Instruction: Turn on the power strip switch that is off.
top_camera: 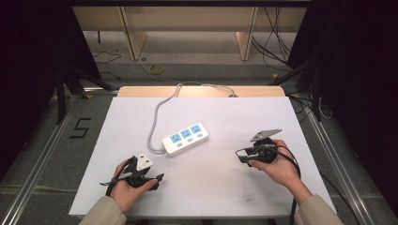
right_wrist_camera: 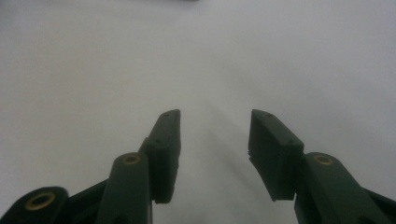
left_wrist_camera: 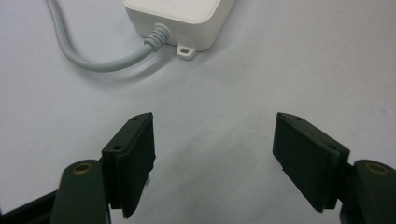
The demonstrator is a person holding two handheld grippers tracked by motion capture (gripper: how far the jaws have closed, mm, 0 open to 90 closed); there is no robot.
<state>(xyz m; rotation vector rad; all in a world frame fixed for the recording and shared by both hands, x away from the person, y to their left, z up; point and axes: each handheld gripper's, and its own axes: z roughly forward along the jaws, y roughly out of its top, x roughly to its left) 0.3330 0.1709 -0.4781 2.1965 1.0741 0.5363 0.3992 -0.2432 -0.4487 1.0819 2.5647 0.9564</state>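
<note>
A white power strip [top_camera: 185,138] with three blue sockets lies at the middle of the white table [top_camera: 225,187]. Its grey cable [top_camera: 157,117] loops off the back edge. My left gripper [top_camera: 157,178] rests at the front left, in a hand, pointing right. In the left gripper view its jaws [left_wrist_camera: 215,154] stand open and empty, with the strip's cable end [left_wrist_camera: 180,18] and the cable [left_wrist_camera: 93,59] just ahead. My right gripper [top_camera: 241,156] is held at the right, pointing left toward the strip. Its jaws [right_wrist_camera: 215,149] are open over bare table with nothing between them.
The table's wooden back edge [top_camera: 202,90] is where the cable drops off. Behind it stand wooden furniture legs [top_camera: 133,37], with loose cables [top_camera: 277,42] on the floor. A black "5" mark [top_camera: 80,127] is on the floor at left, beside a metal rail [top_camera: 42,154].
</note>
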